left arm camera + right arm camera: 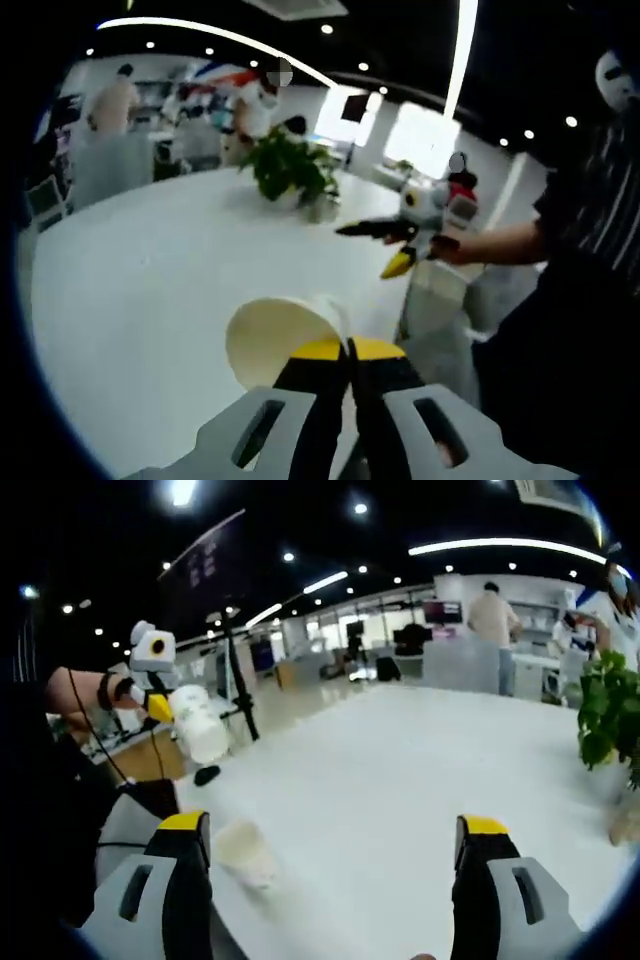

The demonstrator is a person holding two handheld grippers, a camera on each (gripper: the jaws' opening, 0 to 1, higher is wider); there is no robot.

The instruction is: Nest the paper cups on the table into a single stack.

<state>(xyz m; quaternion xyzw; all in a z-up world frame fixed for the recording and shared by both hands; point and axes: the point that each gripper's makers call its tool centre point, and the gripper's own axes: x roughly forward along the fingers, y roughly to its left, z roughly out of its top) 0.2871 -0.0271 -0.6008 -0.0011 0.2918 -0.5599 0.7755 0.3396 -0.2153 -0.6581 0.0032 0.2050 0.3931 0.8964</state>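
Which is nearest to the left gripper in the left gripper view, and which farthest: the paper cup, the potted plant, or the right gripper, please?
1. Paper cup: pinched at its rim between the left gripper jaws.
2. Right gripper: held mid-air on the right, beyond the cup.
3. Potted plant: far side of the table.

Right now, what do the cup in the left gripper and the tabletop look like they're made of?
The cup looks like thin paper: matte cream inside, white outside, with a rolled rim. The left gripper is shut on its wall. The table looks like a smooth white laminate or painted board, with a soft sheen from the ceiling lights; the exact material can't be told.
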